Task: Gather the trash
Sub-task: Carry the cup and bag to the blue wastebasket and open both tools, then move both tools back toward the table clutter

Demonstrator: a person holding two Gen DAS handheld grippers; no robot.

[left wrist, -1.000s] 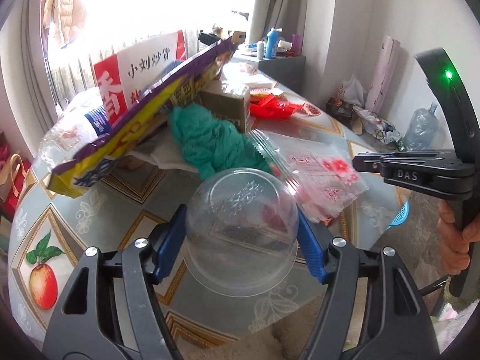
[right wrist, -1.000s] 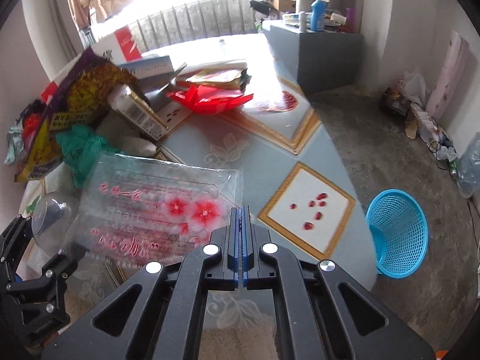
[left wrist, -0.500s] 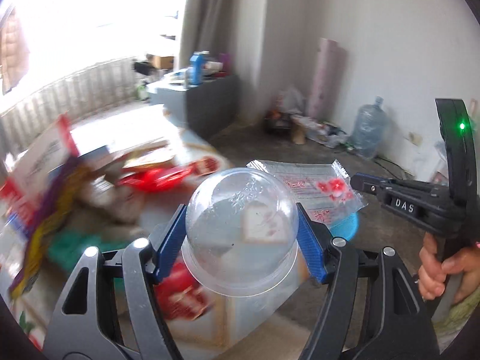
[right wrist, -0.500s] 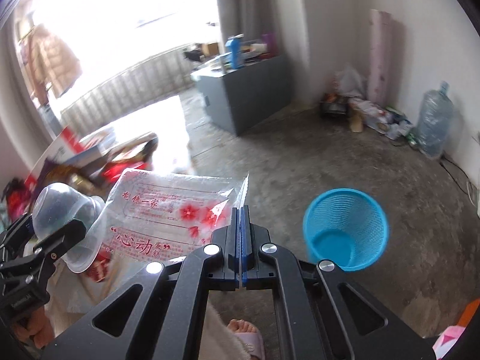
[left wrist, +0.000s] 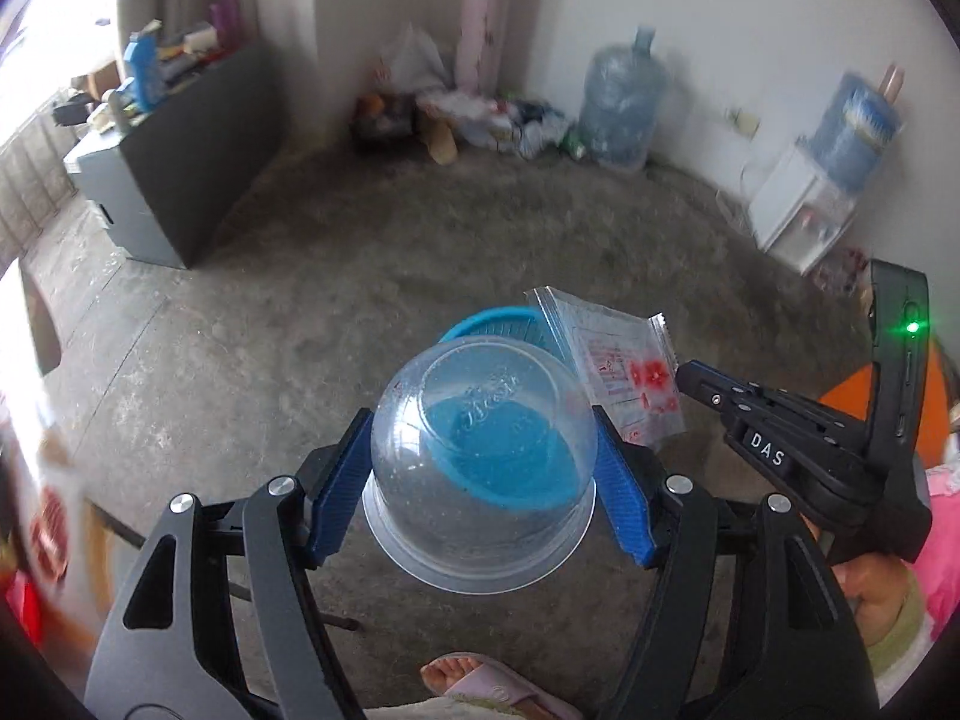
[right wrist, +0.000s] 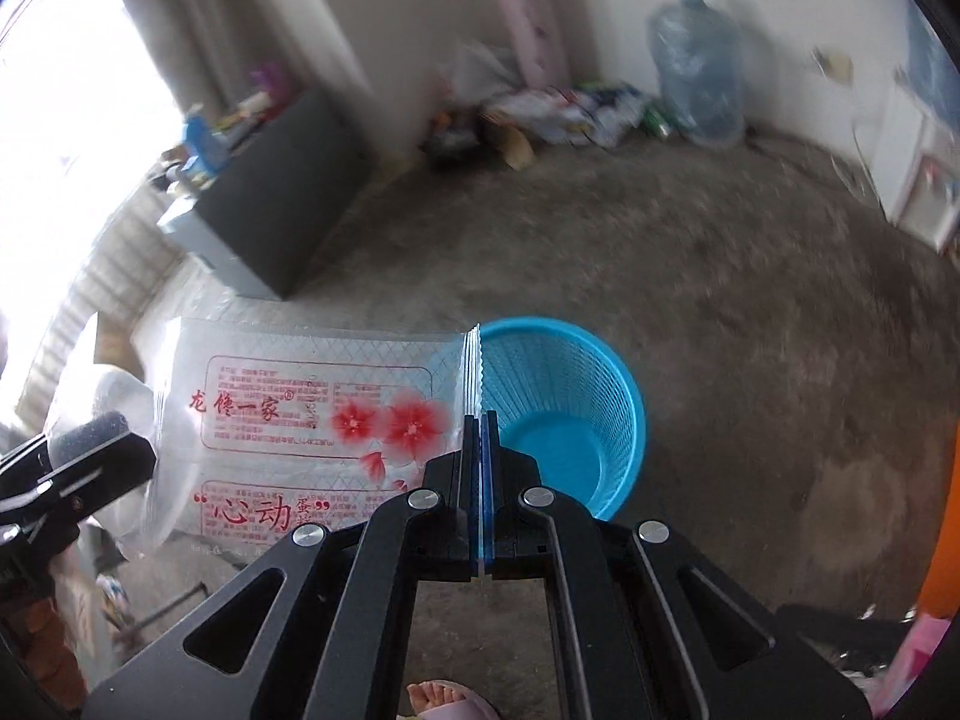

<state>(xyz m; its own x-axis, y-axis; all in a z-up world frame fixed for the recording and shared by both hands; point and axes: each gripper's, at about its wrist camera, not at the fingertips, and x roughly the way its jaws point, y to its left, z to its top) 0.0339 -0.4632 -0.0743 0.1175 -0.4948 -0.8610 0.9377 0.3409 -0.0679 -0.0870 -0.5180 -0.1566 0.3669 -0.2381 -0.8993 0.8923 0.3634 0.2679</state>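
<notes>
Nearest the left wrist camera, a sandalled foot (left wrist: 486, 684) at the bottom edge on the bare floor (left wrist: 252, 360). Just above it, left gripper (left wrist: 483, 462) clenched on a clear plastic bowl (left wrist: 480, 468), turned mouth toward the camera, blue pads (left wrist: 339, 480) pressed against its two sides. Through the bowl and straight beyond it, a blue mesh bin (left wrist: 498, 324) standing on the floor, open end up.

To the right in that view, right gripper (left wrist: 684, 369) pinched tight on the edge of a clear wrapper (left wrist: 618, 372) printed with red flowers and red characters; a hand (left wrist: 870, 594) on the handle below. From the right wrist camera, the same gripper (right wrist: 478, 420) with jaws fully together on the wrapper's (right wrist: 300, 414) serrated edge, the wrapper stretching out to the left, its gripped edge lined up with the near left rim of the bin (right wrist: 558, 414); whether over the rim or just short of it, hard to tell.

Farther off, a grey cabinet (left wrist: 174, 174) loaded with bottles at left, a heap of bags and clutter (left wrist: 480, 114) along the far wall, and a big water jug (left wrist: 621, 102) beside it
</notes>
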